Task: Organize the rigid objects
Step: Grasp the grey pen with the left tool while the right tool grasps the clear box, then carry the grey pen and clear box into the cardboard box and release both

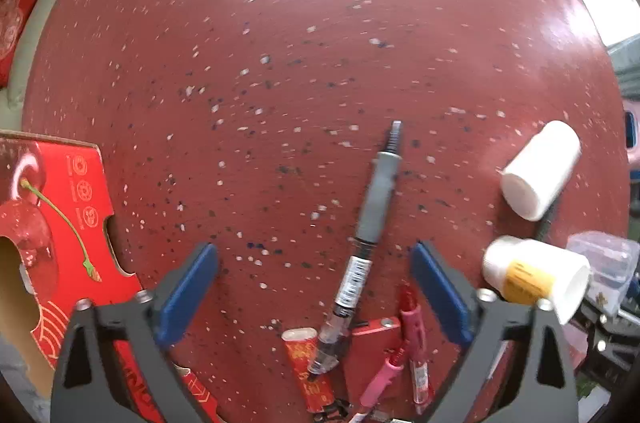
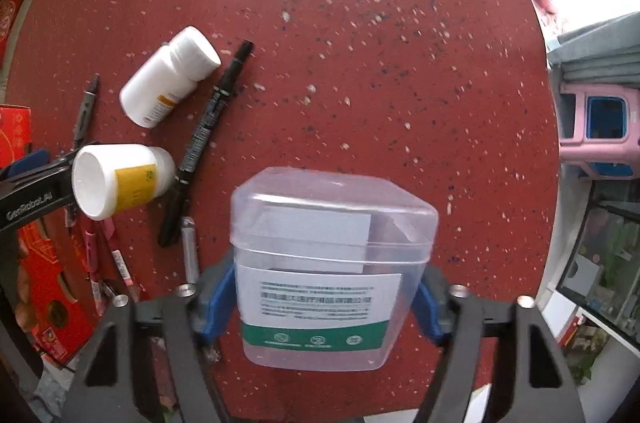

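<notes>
Left wrist view: the left claw (image 1: 314,279) points down at the red speckled surface (image 1: 304,63), its blue pads (image 1: 188,289) wide apart and touching nothing. A grey pen (image 1: 374,207) lies on the surface between them, tip away from the camera, nearer the right pad but clear of it. Below it sits a small heap: a red pen (image 1: 414,335), a pink pen (image 1: 378,381), a red flat case (image 1: 370,355) and a small red tube (image 1: 306,363). A red carton (image 1: 52,219) with a cherry print lies at the left edge. To the right, a plain white bottle (image 1: 538,169) lies on its side, and a white bottle with a yellow label (image 1: 532,277) lies just beside the claw's right finger; whether they touch is unclear.

Right wrist view: the right claw (image 2: 322,299) straddles a clear plastic box (image 2: 332,263) with a white and green label. The blue pads sit against its two sides, so the claw looks clamped on the box, which stands on the surface near the camera edge. Left of it lie a black marker (image 2: 208,127), a silver tube (image 2: 190,247), the plain bottle (image 2: 168,83) and the yellow-label bottle (image 2: 120,179), both on their sides. A pink stool (image 2: 596,131) stands beyond the surface on the right.
</notes>
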`<action>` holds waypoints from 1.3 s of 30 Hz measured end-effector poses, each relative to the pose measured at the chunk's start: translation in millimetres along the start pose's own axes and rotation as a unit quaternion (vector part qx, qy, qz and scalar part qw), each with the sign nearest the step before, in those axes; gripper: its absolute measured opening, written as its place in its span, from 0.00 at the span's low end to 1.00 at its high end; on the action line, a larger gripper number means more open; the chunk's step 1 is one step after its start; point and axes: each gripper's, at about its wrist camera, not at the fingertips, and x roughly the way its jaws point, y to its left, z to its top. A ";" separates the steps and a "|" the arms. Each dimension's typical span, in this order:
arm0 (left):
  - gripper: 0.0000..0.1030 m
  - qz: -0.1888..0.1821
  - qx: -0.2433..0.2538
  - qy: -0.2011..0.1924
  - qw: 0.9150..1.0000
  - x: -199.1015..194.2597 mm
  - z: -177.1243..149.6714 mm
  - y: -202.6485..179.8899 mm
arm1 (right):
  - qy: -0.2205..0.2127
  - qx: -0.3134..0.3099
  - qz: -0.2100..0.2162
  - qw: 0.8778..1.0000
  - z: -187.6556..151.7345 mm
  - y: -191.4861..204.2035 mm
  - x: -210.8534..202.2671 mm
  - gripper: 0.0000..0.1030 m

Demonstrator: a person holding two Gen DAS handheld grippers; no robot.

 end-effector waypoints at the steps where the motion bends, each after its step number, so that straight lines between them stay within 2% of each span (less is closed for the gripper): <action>1: 0.79 -0.002 0.009 -0.002 1.000 -2.5 -0.6 -4.3 | 0.001 0.004 0.002 1.000 0.2 -1.2 0.3 0.70; 2: 0.75 -0.005 0.015 -0.003 1.000 -4.2 -0.9 -7.7 | 0.001 0.006 0.004 1.000 0.1 -2.3 0.1 0.70; 5: 0.47 -0.013 0.030 0.003 0.999 -9.3 0.1 -18.8 | 0.004 -0.001 0.010 1.000 -3.7 -6.0 0.3 0.69; 7: 0.13 -0.013 0.031 0.006 0.999 -11.4 1.4 -20.8 | -0.003 -0.006 0.012 1.000 -6.8 -6.9 -3.9 0.69; 12: 0.10 -0.028 0.010 0.017 0.999 -15.2 1.8 -11.8 | -0.019 -0.002 0.025 1.000 -8.3 -9.5 -15.7 0.69; 19: 0.10 -0.054 -0.017 -0.015 0.998 -45.4 -11.0 5.9 | -0.028 0.000 0.057 0.998 -20.6 -15.4 -33.4 0.69; 23: 0.10 -0.064 -0.021 -0.031 0.997 -64.4 -21.9 17.1 | -0.030 0.013 0.092 0.995 -32.1 -22.1 -45.9 0.69; 29: 0.10 -0.078 -0.034 -0.047 0.995 -89.2 -45.2 22.6 | -0.047 0.024 0.110 0.993 -48.8 -31.7 -57.1 0.69; 35: 0.10 -0.091 -0.005 -0.063 0.994 -116.9 -78.3 -6.0 | -0.051 0.023 0.116 0.992 -66.6 -40.7 -65.1 0.69; 39: 0.10 -0.087 0.021 -0.069 0.994 -129.1 -97.3 -28.6 | -0.054 0.006 0.113 0.992 -73.9 -42.7 -73.8 0.69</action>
